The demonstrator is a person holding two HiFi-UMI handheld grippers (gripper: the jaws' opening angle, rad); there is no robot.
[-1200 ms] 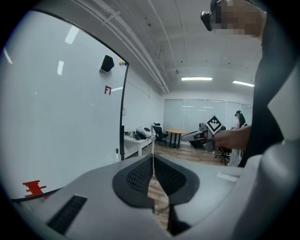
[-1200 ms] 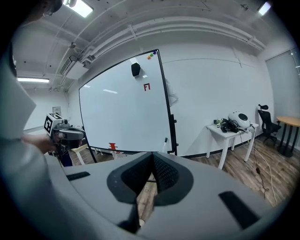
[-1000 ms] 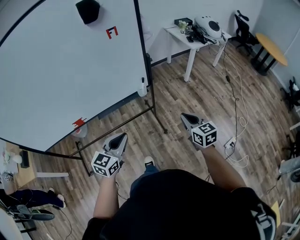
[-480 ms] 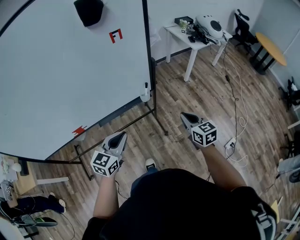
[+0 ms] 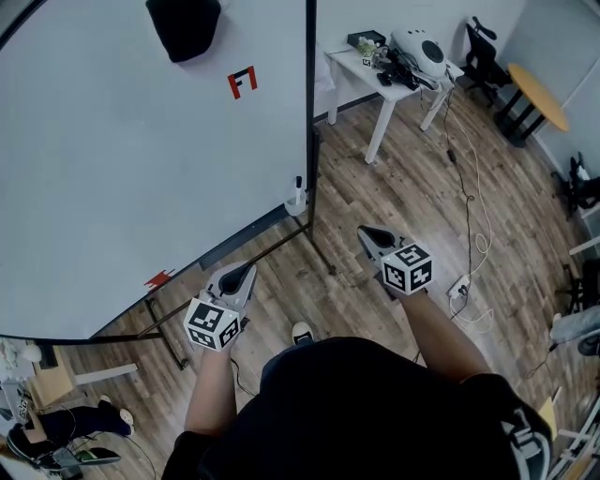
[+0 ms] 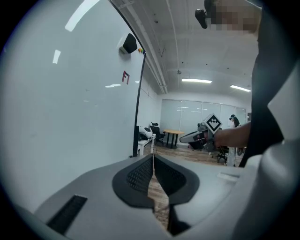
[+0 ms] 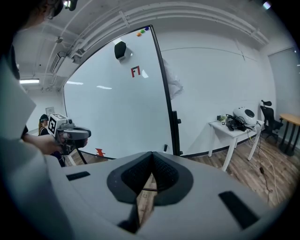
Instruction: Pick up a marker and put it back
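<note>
A marker with a black cap (image 5: pixel 299 187) stands in a white holder at the lower right corner of the big whiteboard (image 5: pixel 122 169); the right gripper view shows the marker (image 7: pixel 165 148) as a small dark stub by the board's frame. My left gripper (image 5: pixel 246 270) hangs over the floor in front of the board's lower edge, jaws together and empty. Pointing at the floor to the right of the board's stand, my right gripper (image 5: pixel 364 231) is shut with nothing in it. Each gripper view shows its own jaws meeting at the tip: the left gripper (image 6: pixel 153 156) and the right gripper (image 7: pixel 151 153).
A black eraser (image 5: pixel 183 26) and a red mark (image 5: pixel 243 82) sit high on the board. The stand's black legs (image 5: pixel 319 248) cross the wood floor. A white table (image 5: pixel 375 80) with gear, a round yellow table (image 5: pixel 539 94), office chairs and floor cables (image 5: pixel 473 234) lie to the right.
The whiteboard and its marker have shifted right and nearer in the head view. Both grippers have kept almost the same place and stay shut.
</note>
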